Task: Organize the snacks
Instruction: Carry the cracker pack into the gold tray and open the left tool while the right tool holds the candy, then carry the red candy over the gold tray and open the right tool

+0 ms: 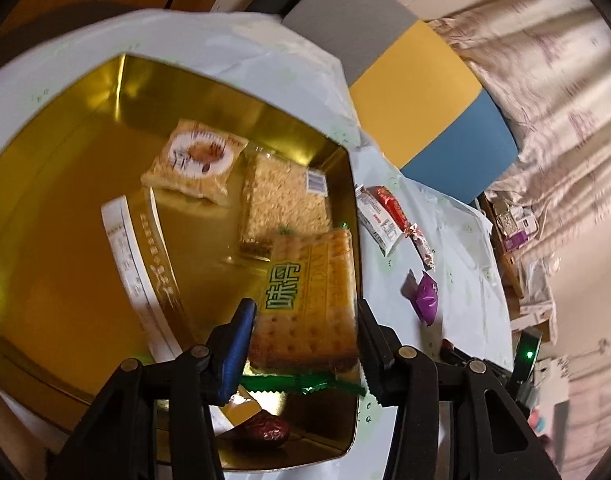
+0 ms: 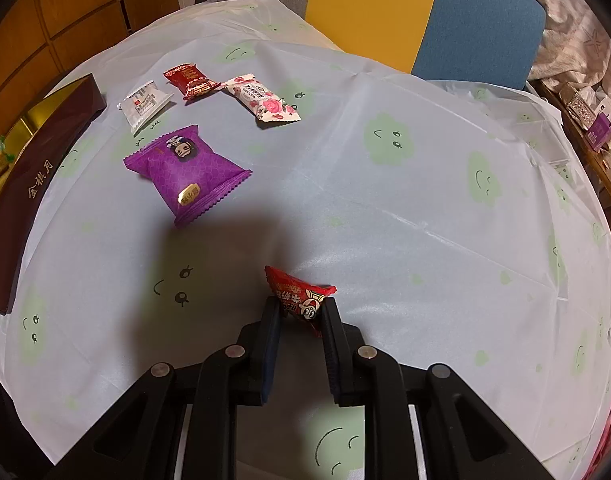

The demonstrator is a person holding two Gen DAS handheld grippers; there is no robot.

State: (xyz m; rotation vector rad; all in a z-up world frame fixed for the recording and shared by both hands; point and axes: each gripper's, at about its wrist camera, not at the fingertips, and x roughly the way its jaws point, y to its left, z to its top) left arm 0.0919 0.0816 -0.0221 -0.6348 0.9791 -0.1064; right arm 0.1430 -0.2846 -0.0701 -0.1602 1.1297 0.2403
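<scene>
In the left wrist view my left gripper (image 1: pixel 305 308) is shut on a yellow cracker packet (image 1: pixel 309 292) with green lettering, held over the right side of an open gold tin (image 1: pixel 45 208). Inside the tin lie a white and gold box (image 1: pixel 145 264), a round pastry packet (image 1: pixel 197 160), a rice-crisp bar (image 1: pixel 285 196) and a red date (image 1: pixel 265 430). In the right wrist view my right gripper (image 2: pixel 301 302) is shut on a small red candy (image 2: pixel 297 292) just above the tablecloth. A purple packet (image 2: pixel 185 172), a red packet (image 2: pixel 189 80), a white packet (image 2: pixel 145 104) and a rose-print packet (image 2: pixel 261 100) lie loose on the cloth.
The tin's maroon side wall (image 2: pixel 33 184) stands along the left edge of the table. A pale tablecloth (image 2: pixel 385 200) with green faces covers the table. A chair with grey, yellow and blue panels (image 2: pixel 477 20) stands behind it. Cluttered shelves (image 2: pixel 597 124) are at the right.
</scene>
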